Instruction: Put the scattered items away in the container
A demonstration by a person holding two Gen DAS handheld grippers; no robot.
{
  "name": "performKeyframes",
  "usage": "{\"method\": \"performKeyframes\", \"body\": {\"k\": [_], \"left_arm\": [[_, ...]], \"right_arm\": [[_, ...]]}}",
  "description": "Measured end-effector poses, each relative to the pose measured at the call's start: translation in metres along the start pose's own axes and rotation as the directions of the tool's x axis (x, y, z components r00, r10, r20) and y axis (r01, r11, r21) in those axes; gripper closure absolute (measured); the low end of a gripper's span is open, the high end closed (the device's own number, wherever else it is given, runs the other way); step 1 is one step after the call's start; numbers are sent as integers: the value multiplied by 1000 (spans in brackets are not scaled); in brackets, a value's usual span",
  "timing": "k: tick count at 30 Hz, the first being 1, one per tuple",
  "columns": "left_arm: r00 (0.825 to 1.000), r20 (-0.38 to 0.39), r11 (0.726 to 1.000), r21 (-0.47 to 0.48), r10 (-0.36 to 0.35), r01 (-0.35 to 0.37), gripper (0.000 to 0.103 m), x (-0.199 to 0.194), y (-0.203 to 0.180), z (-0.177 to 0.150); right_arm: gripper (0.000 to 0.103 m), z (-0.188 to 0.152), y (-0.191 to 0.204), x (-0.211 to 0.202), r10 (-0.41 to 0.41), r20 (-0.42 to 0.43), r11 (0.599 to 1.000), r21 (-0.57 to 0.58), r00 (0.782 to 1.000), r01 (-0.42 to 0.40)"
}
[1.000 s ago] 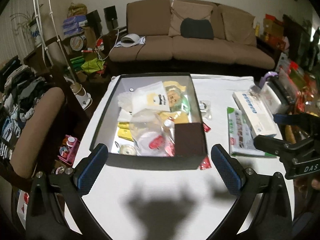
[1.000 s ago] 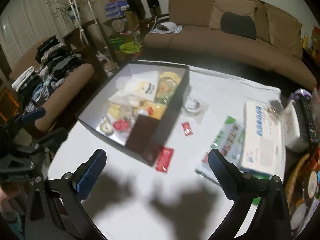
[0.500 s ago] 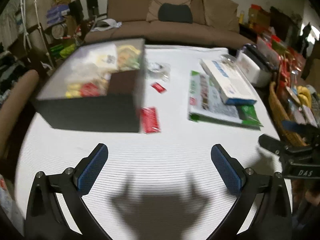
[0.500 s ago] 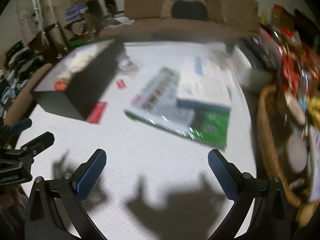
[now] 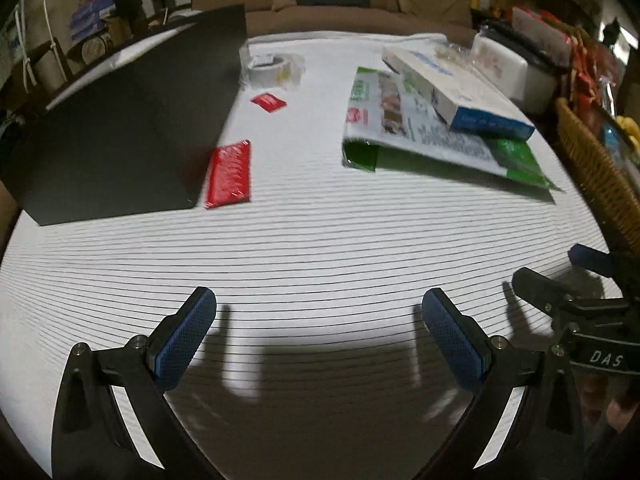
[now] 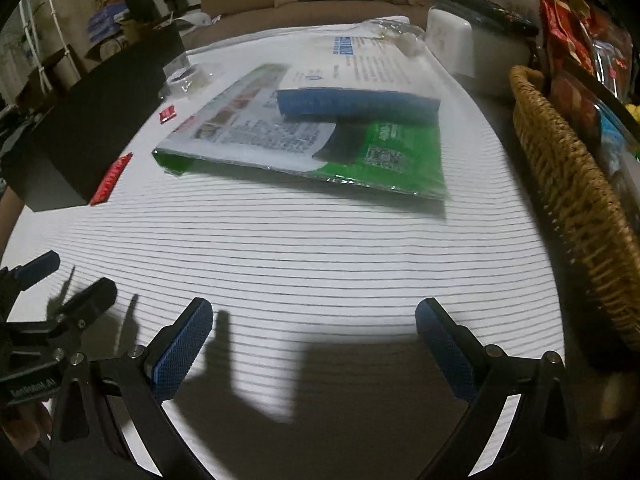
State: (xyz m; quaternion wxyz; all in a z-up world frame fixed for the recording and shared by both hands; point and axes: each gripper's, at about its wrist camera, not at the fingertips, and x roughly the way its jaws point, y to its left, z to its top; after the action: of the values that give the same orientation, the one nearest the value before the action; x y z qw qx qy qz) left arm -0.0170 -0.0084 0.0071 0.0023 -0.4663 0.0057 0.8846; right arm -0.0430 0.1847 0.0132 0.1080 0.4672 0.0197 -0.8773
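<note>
Position change: both my tongs now sit low over the near edge of the white striped table (image 5: 320,248), where 1 second ago they looked down into the black box (image 5: 120,128) from above. Only the box's dark outer wall shows now; its contents are hidden from both views.

Left gripper (image 5: 320,332): jaws wide apart, nothing between the blue pads (image 5: 184,336), same spread as before.

Right gripper (image 6: 310,344): jaws equally wide, empty, beside the left one; its fingers show at the right edge of the left view.

Items outstanding, left to right:
- 1 large red packet (image 5: 229,174), flat on the table, just beside the box's near right corner.
- 1 small red packet (image 5: 268,102), farther off, near the box's right wall.
- 1 clear bag with a tape roll (image 5: 272,68), by the box's far right corner.
- 1 green-edged flat pack (image 6: 304,144) with 1 blue-and-white carton (image 6: 356,100) resting on top, centre-right.

Wicker basket (image 6: 576,200) at the far right edge, beyond the carton.

Assessment: the drop to table height, empty-handed, suggests a pickup pass is starting. The large red packet lies nearest my left tongs and is the likely first take; being thin and flat, it may need a jaw slid under an edge.
</note>
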Motion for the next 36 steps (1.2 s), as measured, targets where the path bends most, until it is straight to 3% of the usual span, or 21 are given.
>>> {"method": "performKeyframes", "body": {"k": [9, 36], "left_arm": [[1000, 2, 999, -45, 10, -9, 0, 15, 1, -1], [1000, 1, 999, -45, 10, -10, 0, 15, 2, 0]], "right_arm": [[0, -3, 4, 6, -64, 45, 997, -30, 997, 66], [0, -1, 3, 7, -64, 44, 997, -28, 997, 65]]}}
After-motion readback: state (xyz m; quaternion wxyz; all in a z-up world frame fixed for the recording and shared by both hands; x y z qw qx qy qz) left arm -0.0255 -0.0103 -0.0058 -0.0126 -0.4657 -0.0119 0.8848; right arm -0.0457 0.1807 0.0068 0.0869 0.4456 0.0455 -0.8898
